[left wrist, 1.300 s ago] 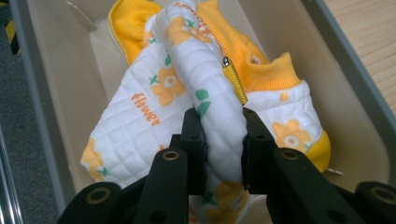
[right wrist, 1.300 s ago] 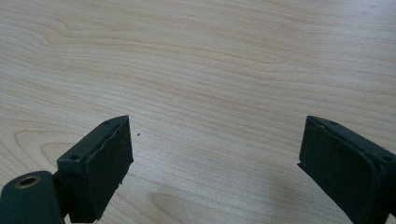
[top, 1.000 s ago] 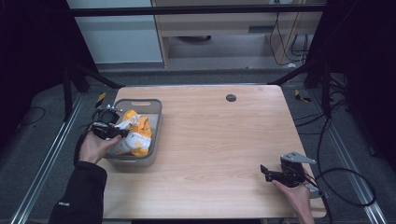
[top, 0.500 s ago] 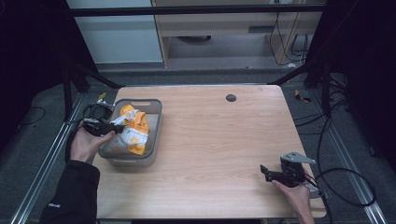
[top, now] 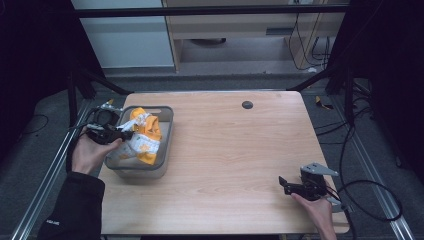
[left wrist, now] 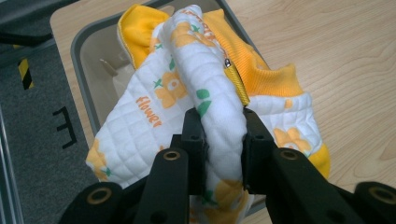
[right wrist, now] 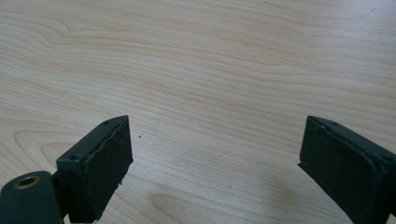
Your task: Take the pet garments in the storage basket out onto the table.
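The left gripper pinches a fold of the quilted garment, lifted over the grey bin at the table's left. The right gripper hangs wide open, empty, near right.

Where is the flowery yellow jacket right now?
In the high view the jacket hangs over the grey bin at the table's left side, pinched by the left gripper.

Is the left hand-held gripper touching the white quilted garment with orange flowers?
Touching. In the left gripper view, the left hand-held gripper has both black jaws pressed against a fold of the white quilted garment with orange flowers.
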{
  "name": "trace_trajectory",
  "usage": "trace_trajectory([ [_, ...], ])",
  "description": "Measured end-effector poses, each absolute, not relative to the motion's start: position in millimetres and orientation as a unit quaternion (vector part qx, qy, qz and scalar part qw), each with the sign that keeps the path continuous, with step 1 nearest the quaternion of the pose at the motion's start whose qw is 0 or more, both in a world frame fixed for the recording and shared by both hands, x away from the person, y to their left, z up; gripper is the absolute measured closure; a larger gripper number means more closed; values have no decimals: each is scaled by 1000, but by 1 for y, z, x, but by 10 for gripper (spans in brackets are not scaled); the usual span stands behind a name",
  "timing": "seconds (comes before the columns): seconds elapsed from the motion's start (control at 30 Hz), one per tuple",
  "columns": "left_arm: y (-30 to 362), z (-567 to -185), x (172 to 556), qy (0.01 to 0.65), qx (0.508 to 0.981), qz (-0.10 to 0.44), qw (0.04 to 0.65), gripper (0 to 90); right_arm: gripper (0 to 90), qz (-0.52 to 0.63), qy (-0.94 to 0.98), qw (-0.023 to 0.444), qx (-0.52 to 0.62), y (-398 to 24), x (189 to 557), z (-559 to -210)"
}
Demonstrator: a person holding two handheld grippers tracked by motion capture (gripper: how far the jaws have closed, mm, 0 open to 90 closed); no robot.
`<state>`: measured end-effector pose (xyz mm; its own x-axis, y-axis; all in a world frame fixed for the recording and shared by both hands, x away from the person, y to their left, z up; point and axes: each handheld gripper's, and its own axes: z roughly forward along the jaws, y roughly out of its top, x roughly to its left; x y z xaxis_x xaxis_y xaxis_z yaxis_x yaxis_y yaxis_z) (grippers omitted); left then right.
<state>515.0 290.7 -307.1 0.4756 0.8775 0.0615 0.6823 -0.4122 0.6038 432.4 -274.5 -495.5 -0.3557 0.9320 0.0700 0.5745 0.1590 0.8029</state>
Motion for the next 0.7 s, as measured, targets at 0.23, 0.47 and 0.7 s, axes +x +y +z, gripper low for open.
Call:
trace_trajectory([
  [0.23, 285, -295, 509, 462, 824, 193, 266, 746, 94, 393, 723, 231, 518, -275, 432, -494],
  [0.47, 281, -290, 506, 453, 828, 192, 267, 746, 93, 395, 722, 231, 519, -275, 431, -494],
  [0.7, 274, -283, 500, 438, 835, 190, 274, 746, 91, 394, 723, 237, 515, -275, 432, -494],
])
